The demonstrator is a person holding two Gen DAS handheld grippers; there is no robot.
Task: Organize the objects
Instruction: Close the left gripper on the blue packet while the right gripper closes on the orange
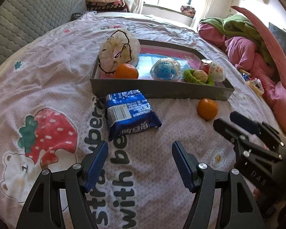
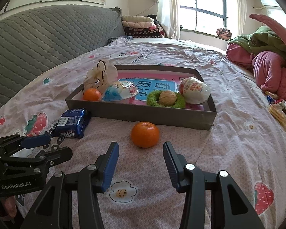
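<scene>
Bedspread's soft, so go slow: right gripper [image 2: 140, 159] fingers are apart and empty, with the loose orange [image 2: 145, 134] just ahead between them. Left gripper [image 1: 140, 161] fingers, also apart, face the blue snack pack [image 1: 130, 113]. Box [image 2: 143, 114] sits beyond.

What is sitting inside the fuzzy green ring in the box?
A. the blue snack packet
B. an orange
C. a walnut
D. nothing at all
C: a round tan walnut rests in the middle of the green ring, inside the grey box; one orange and the blue packet lie outside on the bedsheet.
</scene>
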